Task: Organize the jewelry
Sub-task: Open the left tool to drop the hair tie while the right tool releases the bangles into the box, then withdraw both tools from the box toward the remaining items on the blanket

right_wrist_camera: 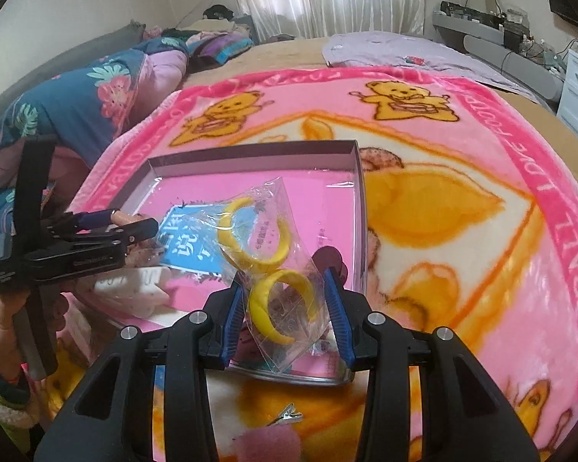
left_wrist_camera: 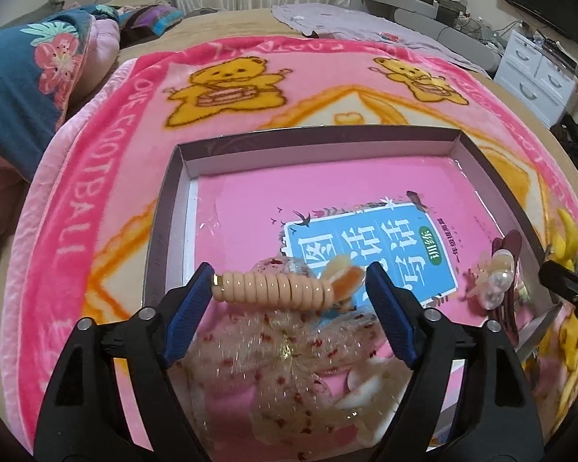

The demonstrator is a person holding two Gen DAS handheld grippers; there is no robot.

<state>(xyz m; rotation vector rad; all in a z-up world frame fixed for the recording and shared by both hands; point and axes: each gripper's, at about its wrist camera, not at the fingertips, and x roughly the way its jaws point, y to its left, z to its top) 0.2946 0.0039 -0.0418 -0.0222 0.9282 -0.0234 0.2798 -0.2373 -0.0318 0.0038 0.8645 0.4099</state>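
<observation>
Left gripper (left_wrist_camera: pixel 289 288) open around a coil tie (left_wrist_camera: pixel 273 287) lying crosswise (over the box (left_wrist_camera: pixel 165 208)); right gripper (right_wrist_camera: pixel 285 296) clamps a bag (right_wrist_camera: pixel 281 269).

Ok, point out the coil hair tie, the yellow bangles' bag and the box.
coil hair tie (left_wrist_camera: pixel 273 290): left wrist view, middle of the coils.
bag (right_wrist_camera: pixel 285 238): right wrist view, clear plastic between the two bangles.
box (left_wrist_camera: pixel 316 140): left wrist view, far wall.

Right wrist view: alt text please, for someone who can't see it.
The right tool grips a clear bag of yellow hoops over a shallow box lying on a pink bear blanket. At left, the left tool reaches into the box.
</observation>
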